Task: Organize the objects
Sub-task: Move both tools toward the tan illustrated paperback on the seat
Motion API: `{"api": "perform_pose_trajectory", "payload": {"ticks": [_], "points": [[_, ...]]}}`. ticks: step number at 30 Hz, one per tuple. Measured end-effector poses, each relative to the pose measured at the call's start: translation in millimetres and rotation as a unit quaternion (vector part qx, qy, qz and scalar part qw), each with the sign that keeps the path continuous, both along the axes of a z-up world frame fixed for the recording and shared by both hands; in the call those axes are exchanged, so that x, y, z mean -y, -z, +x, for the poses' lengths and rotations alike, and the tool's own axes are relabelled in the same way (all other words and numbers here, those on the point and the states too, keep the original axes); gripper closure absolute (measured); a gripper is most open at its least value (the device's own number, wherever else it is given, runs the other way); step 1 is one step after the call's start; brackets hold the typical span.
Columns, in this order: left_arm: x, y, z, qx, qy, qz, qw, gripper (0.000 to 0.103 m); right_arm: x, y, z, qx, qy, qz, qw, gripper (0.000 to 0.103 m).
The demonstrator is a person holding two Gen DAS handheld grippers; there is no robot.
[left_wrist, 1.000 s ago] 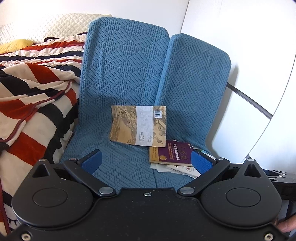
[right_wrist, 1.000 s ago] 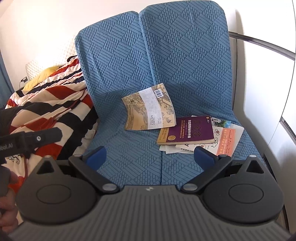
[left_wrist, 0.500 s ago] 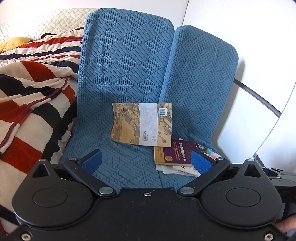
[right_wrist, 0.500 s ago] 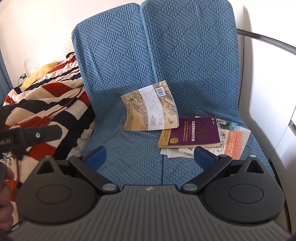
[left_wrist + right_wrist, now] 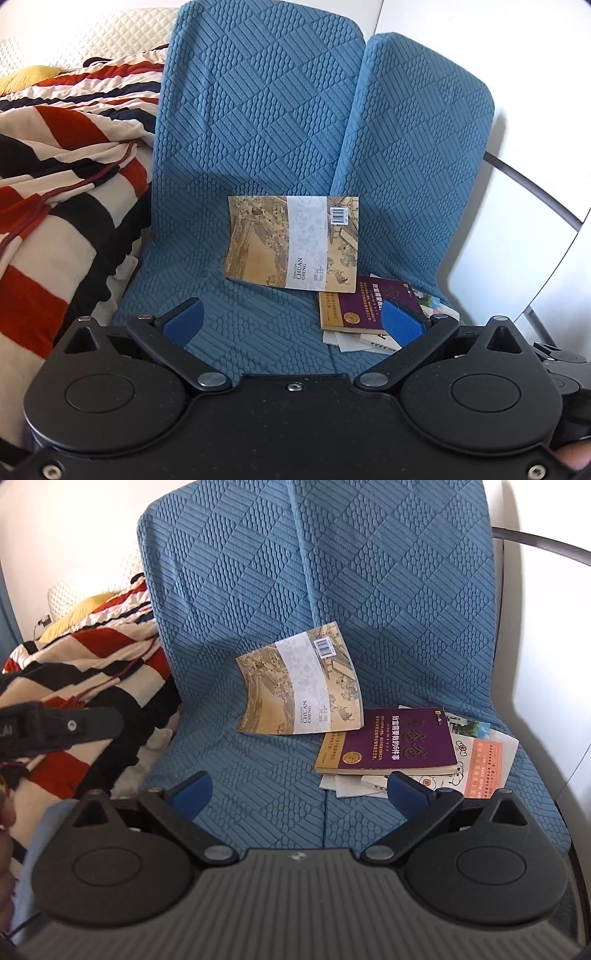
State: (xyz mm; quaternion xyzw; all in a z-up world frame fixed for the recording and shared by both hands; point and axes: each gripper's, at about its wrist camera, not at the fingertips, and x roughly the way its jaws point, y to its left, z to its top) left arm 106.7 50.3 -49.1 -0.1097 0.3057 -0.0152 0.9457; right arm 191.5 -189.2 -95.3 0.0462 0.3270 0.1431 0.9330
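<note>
Just both grippers (image 5: 291, 319) (image 5: 301, 790) wide, empty, tan book (image 5: 293, 242) propped, barcode end up, against blue seat (image 5: 258, 110)

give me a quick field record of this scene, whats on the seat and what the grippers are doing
surface: blue quilted seat
leaning item: tan book, propped against the backrest, barcode up
stack: purple book lying on loose papers
contact: tan book's lower corner overlaps the purple book
beside seat: striped blanket
left gripper: open, empty, above the seat front
right gripper: open, empty, near the stack
</note>
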Motion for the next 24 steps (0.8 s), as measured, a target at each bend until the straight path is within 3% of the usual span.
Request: {"api": "perform_pose_trajectory", "payload": {"ticks": [10, 24], "points": [[3.8, 17.7, 32.7, -0.003, -0.015, 0.023, 0.9996, 0.001, 5.7, 20.8, 22.6, 0.001, 0.005, -0.014, 1.0, 0.0], [-3.4, 47.3, 81.4, -0.015, -0.011, 0.012, 0.9998, 0.001, 19.8, 23.5, 61.4, 0.011, 0.016, -0.014, 1.0, 0.0]]}}
